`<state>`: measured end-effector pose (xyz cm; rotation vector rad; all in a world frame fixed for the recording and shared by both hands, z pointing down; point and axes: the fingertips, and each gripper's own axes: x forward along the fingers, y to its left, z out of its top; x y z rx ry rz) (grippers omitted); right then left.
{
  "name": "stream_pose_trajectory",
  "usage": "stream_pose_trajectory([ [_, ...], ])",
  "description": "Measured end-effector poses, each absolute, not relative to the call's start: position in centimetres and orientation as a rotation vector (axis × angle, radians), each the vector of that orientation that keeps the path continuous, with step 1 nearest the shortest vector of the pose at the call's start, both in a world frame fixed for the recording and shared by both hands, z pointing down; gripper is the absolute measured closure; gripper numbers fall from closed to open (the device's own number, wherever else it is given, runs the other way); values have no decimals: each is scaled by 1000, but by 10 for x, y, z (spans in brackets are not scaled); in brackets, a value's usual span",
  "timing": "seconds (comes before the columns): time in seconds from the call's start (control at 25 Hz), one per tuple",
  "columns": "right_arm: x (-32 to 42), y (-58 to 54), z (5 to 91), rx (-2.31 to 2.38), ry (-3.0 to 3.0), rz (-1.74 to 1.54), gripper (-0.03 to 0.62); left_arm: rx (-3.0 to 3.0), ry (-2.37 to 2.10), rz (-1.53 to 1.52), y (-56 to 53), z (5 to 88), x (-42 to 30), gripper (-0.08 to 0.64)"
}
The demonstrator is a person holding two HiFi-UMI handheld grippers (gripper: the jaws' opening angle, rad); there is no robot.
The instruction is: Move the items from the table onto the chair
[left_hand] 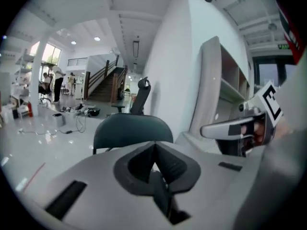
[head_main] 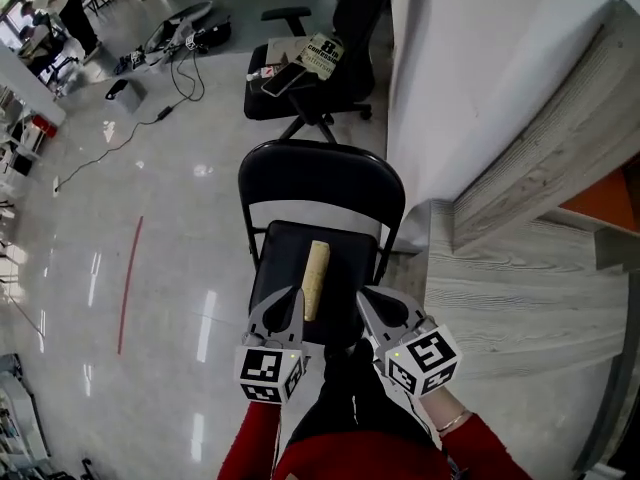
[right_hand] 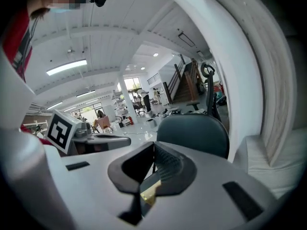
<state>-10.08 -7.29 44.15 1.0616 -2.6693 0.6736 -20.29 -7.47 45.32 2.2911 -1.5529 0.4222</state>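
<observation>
A black folding chair [head_main: 320, 173] stands in front of me with a long tan item [head_main: 315, 278] lying lengthwise on its seat. My left gripper [head_main: 292, 306] hovers over the seat's front left, shut and empty, just left of the tan item. My right gripper [head_main: 372, 303] hovers over the front right, also shut with nothing in it. In the left gripper view the closed jaws [left_hand: 154, 151] point at the chair's backrest [left_hand: 132, 128], with the right gripper [left_hand: 232, 127] beside them. In the right gripper view the closed jaws [right_hand: 153, 153] face the same backrest [right_hand: 192, 131].
A grey wood-grain table [head_main: 520, 298] runs along my right, against a white wall [head_main: 470, 68]. Behind the folding chair stands an office chair [head_main: 300, 98] carrying papers. Cables [head_main: 150, 108] and gear lie on the shiny floor at far left, where people stand in the distance.
</observation>
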Motion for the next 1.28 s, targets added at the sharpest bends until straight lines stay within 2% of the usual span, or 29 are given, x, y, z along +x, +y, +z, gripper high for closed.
stream_pose_trajectory([
  [0.12,-95,-59,413,1040,-2736,659,578,2370,-1443,234,-64,415,-182,552],
  [0.44,-64,-34,358,1048,-2899,672,578,2592,-1303,26,-24,335,-151,552],
  [0.72,-53,-17,333,1112,-2919,472,580,2637,-1246,34,-13,327,-138,552],
  [1.28,-65,-3,338,1019,-2941,473,580,2572,-1285,48,2,336,-148,552],
])
